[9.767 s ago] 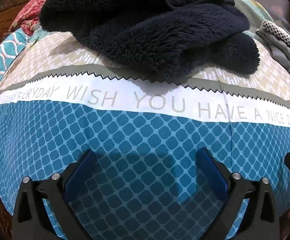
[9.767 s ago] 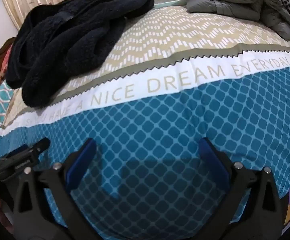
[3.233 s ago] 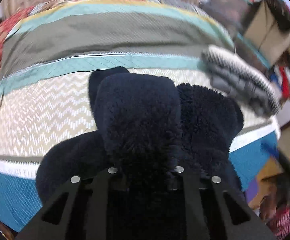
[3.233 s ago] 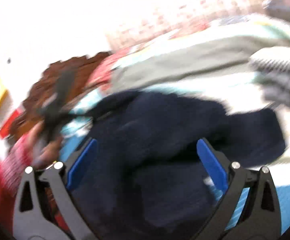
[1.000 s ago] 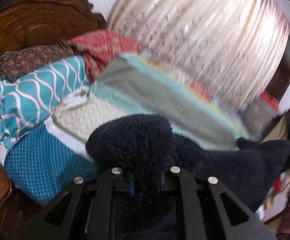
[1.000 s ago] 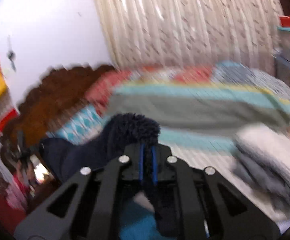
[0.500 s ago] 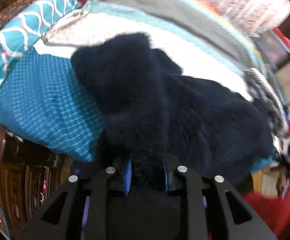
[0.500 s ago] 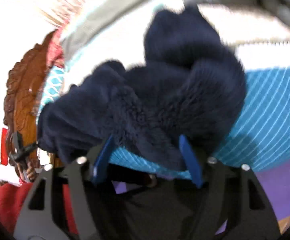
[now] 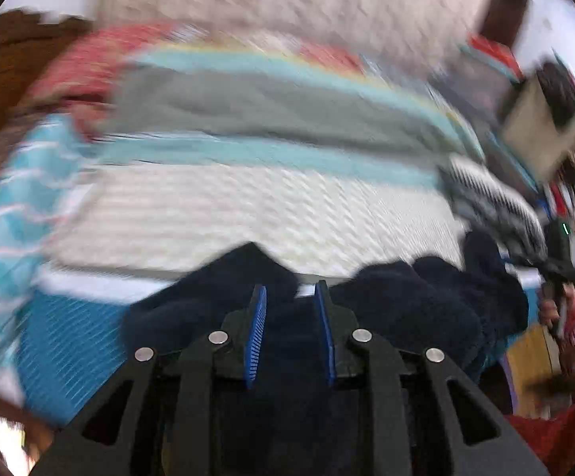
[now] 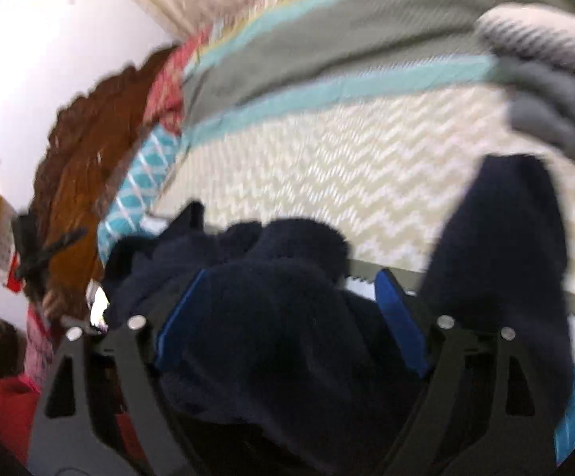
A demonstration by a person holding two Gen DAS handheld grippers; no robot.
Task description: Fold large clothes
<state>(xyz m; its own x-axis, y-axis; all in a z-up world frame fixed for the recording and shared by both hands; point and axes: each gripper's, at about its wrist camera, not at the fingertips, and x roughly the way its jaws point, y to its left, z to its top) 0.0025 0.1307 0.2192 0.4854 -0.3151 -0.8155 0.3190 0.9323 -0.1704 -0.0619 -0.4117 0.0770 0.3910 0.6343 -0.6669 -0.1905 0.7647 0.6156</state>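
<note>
Left gripper jaws partly parted, navy fleece between and beneath them, right gripper spread wide over fleece, striped bedspread ahead

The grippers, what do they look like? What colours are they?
Both look alike. The left gripper and the right gripper have black frames with cut-out holes, round silver bolts at the joints, and two fingers lined with bright blue pads. The pads look ribbed. No cables or writing show.

Striped bedspread, grey quilted jacket at its edge, carved wooden headboard, pale curtain behind
</note>
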